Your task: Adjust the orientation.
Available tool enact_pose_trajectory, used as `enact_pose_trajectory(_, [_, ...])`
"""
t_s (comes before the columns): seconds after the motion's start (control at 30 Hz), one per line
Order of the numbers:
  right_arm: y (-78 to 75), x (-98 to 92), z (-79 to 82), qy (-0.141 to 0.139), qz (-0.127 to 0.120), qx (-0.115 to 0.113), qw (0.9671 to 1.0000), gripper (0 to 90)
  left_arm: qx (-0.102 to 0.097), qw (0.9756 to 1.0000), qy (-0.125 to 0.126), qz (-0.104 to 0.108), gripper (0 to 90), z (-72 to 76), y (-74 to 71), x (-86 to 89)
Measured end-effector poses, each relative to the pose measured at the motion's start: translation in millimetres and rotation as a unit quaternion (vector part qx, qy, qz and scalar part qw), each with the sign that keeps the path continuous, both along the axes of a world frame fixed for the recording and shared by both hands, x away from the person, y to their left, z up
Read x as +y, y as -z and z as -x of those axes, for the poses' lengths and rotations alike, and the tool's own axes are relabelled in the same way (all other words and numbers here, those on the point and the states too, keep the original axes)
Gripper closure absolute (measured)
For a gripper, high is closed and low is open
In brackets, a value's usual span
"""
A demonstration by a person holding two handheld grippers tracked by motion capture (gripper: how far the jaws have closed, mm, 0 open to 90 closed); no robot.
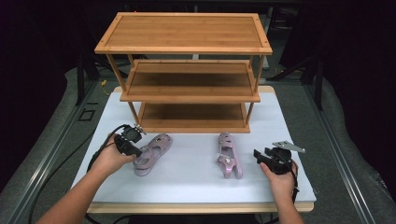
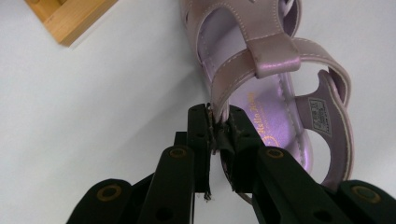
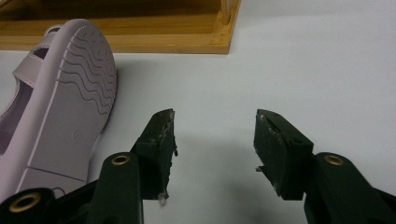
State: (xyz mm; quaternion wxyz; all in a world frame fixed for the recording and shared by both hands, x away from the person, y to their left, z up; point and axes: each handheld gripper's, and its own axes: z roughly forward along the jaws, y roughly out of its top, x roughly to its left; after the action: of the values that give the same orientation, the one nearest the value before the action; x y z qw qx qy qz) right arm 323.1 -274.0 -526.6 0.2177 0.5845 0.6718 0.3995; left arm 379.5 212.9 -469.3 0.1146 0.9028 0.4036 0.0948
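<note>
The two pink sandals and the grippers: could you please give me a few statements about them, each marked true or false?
1. The left gripper is shut on a strap of the left sandal. True.
2. The right gripper holds the right sandal. False: its jaws are open, with only table between them.
3. The right sandal lies on its side, sole showing. True.
4. One sandal is already on the wooden rack. False: both lie on the white table.
</note>
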Motion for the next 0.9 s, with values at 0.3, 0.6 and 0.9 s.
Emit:
enact_pose_trajectory(0.3, [2.0,1.4,-1.4,-0.004,-0.009,0.003,0.9999,47.8,0.055,0.9981,-0.001,-0.026,79.2,-5.6,-1.7,9.9])
enact_pose_trajectory(0.6, [2.9,-0.6,-1.5,0.000,-0.018,0.005,0.9998,47.9,0.089,0.9948,0.004,-0.051,78.1,-16.7,10.4,3.6])
enact_pose_trajectory(0.9, [3.1,-0.8,-1.8,-0.002,-0.019,0.006,0.9998,48.1,0.095,0.9945,0.002,-0.045,79.5,-19.9,15.8,5.0])
